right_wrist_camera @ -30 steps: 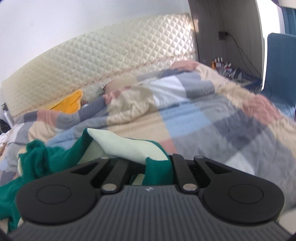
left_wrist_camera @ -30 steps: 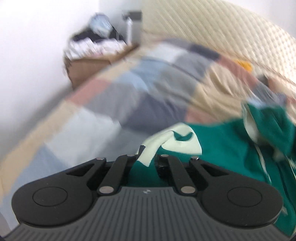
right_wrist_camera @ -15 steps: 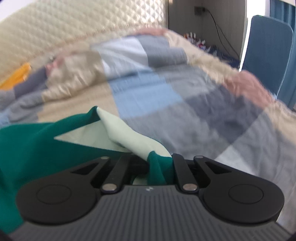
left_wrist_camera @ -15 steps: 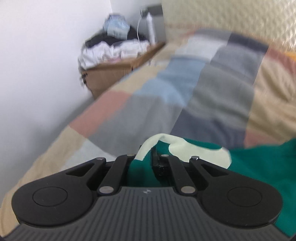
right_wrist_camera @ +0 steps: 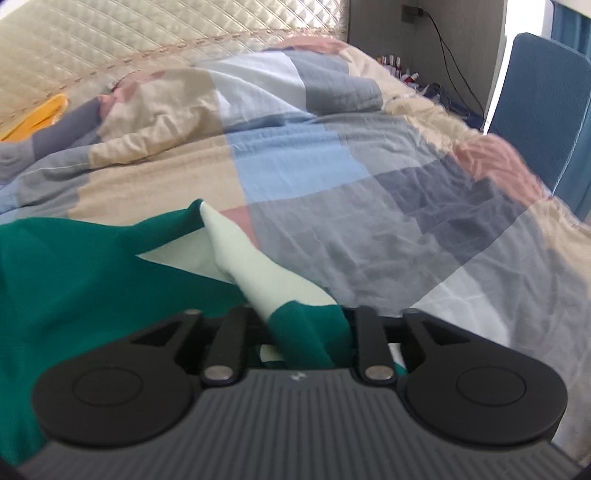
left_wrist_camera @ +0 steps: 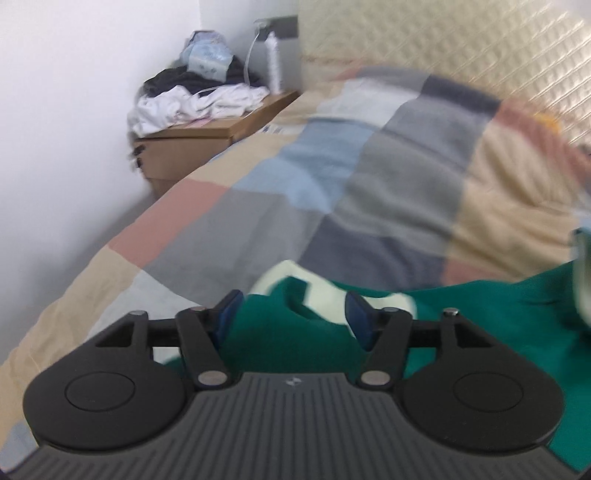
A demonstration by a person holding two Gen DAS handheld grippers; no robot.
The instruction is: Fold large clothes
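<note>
Left wrist view, left to right. A white wall (left_wrist_camera: 55, 129) fills the left edge. A nightstand (left_wrist_camera: 207, 144) stands in the corner against the bed, loaded with a pile of clothes (left_wrist_camera: 192, 99) and a white bottle (left_wrist_camera: 273, 62). A checked quilt (left_wrist_camera: 332, 192) covers the bed; a quilted headboard (left_wrist_camera: 461, 48) rises at upper right. The left claw (left_wrist_camera: 293, 319) is low in the frame. Its jaws are spread and opening. The blue pads (left_wrist_camera: 356, 319) stand clear of the fabric on both sides. The green garment (left_wrist_camera: 288, 332) lies on the quilt, with its pale inner face folded over at the near edge. This edge lies between the pads but is not pinched. The garment extends to the right edge of the frame.

Right wrist view, left to right. The garment (right_wrist_camera: 74, 266) lies flat on the quilt (right_wrist_camera: 369, 192) at lower left. A yellow item (right_wrist_camera: 40, 114) lies near the headboard (right_wrist_camera: 166, 33) at upper left. A corner of the garment, pale side outward, rises into the right claw (right_wrist_camera: 299, 332). Its jaws are opening; the gap is narrower than on the left claw. The bunched corner fills the gap. Pad contact cannot be confirmed, because the fabric hides the pads. A blue chair (right_wrist_camera: 546, 110) stands beside the bed at the right edge, with a cable (right_wrist_camera: 448, 51) hanging down the wall behind it.
</note>
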